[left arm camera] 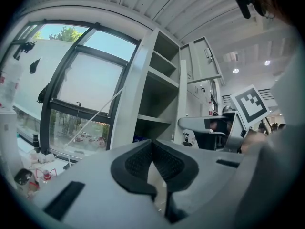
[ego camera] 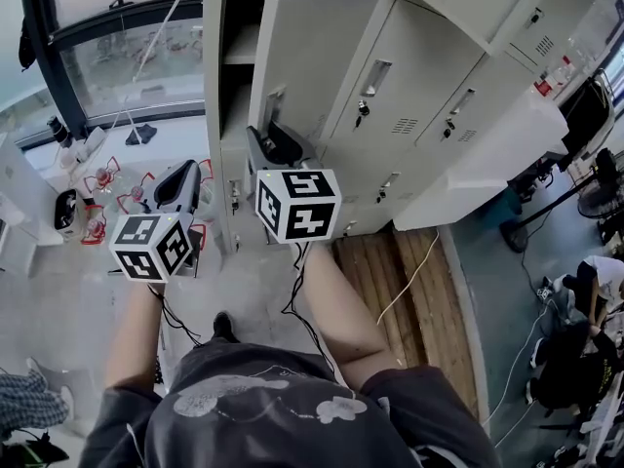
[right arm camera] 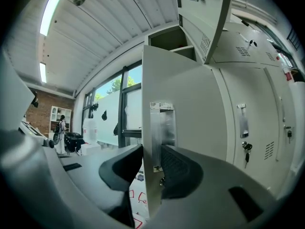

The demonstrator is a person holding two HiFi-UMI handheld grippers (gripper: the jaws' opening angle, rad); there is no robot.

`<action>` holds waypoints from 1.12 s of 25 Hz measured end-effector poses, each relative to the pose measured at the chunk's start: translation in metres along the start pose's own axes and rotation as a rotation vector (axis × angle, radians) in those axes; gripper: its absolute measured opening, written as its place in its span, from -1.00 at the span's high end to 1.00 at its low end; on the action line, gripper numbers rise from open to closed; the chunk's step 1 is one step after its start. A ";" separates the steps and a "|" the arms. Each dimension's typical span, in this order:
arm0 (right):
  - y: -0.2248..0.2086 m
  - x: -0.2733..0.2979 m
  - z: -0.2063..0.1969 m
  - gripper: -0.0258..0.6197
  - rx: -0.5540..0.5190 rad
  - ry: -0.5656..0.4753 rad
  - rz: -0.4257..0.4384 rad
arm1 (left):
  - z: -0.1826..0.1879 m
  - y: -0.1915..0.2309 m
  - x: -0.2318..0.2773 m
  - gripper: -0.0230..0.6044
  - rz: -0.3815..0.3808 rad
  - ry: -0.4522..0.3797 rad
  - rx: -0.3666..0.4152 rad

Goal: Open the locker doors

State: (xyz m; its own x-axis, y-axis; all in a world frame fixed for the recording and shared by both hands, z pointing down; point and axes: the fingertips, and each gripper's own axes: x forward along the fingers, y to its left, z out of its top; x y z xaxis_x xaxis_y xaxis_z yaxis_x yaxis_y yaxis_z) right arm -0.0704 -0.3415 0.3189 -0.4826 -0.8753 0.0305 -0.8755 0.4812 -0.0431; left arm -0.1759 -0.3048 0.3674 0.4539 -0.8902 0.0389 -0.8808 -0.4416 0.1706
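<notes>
Marker cubes (ego camera: 297,205) sit nearest in the head view, one on each tool. The left tool (left arm camera: 153,149) has its jaws together with nothing between them, and it hangs level before the open locker compartment (left arm camera: 159,94) and its shelves. The right tool (right arm camera: 148,163) is clamped on the free edge of the locker door (right arm camera: 190,104), a pad on either side of the panel, right at its metal handle plate (right arm camera: 162,123). That door stands swung out. A smaller upper door (right arm camera: 202,13) is open above it, and the neighbouring doors (right arm camera: 252,109) farther along are closed.
</notes>
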 end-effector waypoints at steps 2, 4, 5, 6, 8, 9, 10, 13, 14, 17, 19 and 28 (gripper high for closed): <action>-0.002 -0.006 0.000 0.49 -0.011 -0.002 0.005 | 0.000 -0.007 0.000 0.90 -0.004 0.001 0.005; -0.003 -0.012 0.000 0.49 -0.015 -0.003 0.008 | -0.001 -0.012 0.000 0.90 -0.004 0.001 0.008; -0.005 -0.015 0.000 0.48 -0.016 -0.003 0.008 | -0.001 -0.015 -0.001 0.90 -0.003 0.001 0.008; -0.006 -0.018 0.000 0.48 -0.016 -0.004 0.008 | -0.001 -0.018 -0.001 0.90 -0.002 0.000 0.009; -0.009 -0.023 0.000 0.47 -0.022 -0.005 0.005 | -0.001 -0.023 -0.001 0.90 -0.001 -0.001 0.011; -0.011 -0.026 0.000 0.47 -0.027 -0.006 0.002 | 0.000 -0.025 -0.001 0.90 0.000 -0.001 0.013; -0.012 -0.030 0.000 0.47 -0.032 -0.007 0.000 | 0.000 -0.028 -0.002 0.90 0.000 -0.002 0.014; -0.016 -0.041 0.001 0.46 -0.044 -0.015 -0.012 | 0.000 -0.035 -0.003 0.90 0.000 -0.005 0.017; -0.018 -0.044 0.000 0.43 -0.047 -0.019 -0.018 | -0.001 -0.037 -0.004 0.90 0.000 -0.005 0.017; -0.026 -0.056 0.000 0.36 -0.051 -0.021 -0.030 | -0.003 -0.046 -0.003 0.90 -0.005 -0.004 0.013; -0.031 -0.065 0.001 0.36 -0.060 -0.021 -0.036 | -0.005 -0.053 -0.002 0.90 -0.010 -0.002 0.011; -0.052 -0.105 0.002 0.56 -0.112 -0.015 -0.056 | -0.014 -0.094 0.007 0.90 -0.050 0.004 0.009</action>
State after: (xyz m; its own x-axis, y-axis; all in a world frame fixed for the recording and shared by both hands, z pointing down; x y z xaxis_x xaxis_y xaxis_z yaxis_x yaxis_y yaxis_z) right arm 0.0256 -0.2744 0.3160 -0.4329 -0.9013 0.0150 -0.8987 0.4329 0.0700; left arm -0.0885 -0.2677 0.3650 0.4980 -0.8665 0.0347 -0.8581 -0.4866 0.1639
